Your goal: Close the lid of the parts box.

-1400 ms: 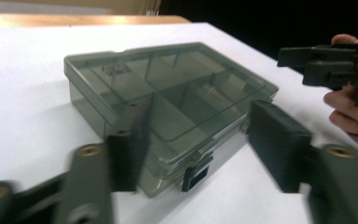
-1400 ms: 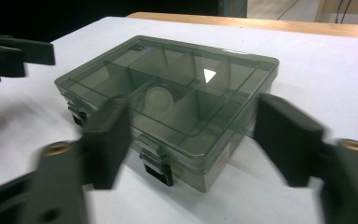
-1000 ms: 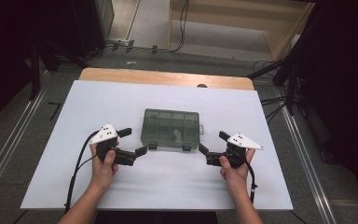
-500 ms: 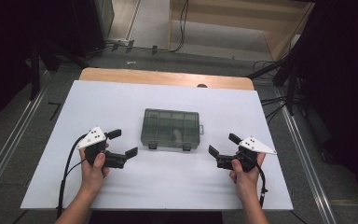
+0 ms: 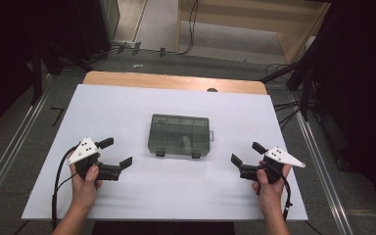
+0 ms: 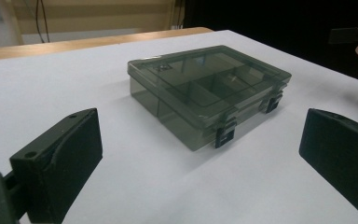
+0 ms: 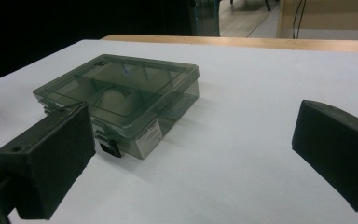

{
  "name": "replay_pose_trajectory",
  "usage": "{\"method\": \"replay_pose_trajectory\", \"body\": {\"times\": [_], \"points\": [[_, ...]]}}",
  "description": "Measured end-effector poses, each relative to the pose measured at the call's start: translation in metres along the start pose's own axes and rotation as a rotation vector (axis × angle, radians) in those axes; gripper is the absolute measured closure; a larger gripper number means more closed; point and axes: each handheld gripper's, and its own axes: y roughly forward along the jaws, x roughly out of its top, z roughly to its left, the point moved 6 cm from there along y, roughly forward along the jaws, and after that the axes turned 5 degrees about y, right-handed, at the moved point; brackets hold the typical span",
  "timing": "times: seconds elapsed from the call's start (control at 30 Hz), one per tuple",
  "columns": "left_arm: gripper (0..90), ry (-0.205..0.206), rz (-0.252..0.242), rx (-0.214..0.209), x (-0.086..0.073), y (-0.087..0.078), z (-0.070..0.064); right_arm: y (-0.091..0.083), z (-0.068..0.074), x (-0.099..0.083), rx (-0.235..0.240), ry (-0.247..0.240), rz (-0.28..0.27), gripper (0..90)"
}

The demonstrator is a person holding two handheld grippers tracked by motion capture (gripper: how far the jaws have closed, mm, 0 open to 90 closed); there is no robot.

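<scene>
Translucent grey plastic compartment box (image 5: pixel 180 135) at table centre, lid shut, small pale item inside. Left gripper (image 5: pixel 116 157) at 8 o'clock, right gripper (image 5: pixel 245 157) at 4 o'clock; jaws wide apart, empty.

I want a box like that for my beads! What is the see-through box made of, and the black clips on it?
The box looks like smoky grey-green clear plastic, smooth and glossy: you can see its dividers through the shut lid, and light glints on top. The two clips on its front look like solid black plastic, matte. The table under it looks plain white and dull.
</scene>
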Motion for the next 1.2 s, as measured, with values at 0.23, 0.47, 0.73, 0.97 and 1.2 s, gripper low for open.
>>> {"method": "replay_pose_trajectory", "body": {"times": [0.23,0.47,0.73,0.97,1.2], "points": [[0.0,0.0,0.009,0.018,-0.006,-0.011,0.007,-0.011,-0.011,-0.001,-0.026,0.002,-0.012,0.0],[0.0,-0.013,0.005,0.052,-0.01,-0.026,0.017,-0.022,-0.022,-0.002,-0.05,0.007,-0.025,0.0],[0.0,-0.016,0.014,0.075,-0.018,-0.04,0.025,-0.032,-0.034,-0.006,-0.079,0.008,-0.023,0.0],[0.0,-0.017,0.024,0.098,-0.024,-0.05,0.031,-0.04,-0.041,-0.01,-0.097,0.007,-0.026,0.0],[0.0,-0.022,0.028,0.117,-0.028,-0.06,0.037,-0.051,-0.05,-0.013,-0.117,0.02,-0.031,0.0]]}}
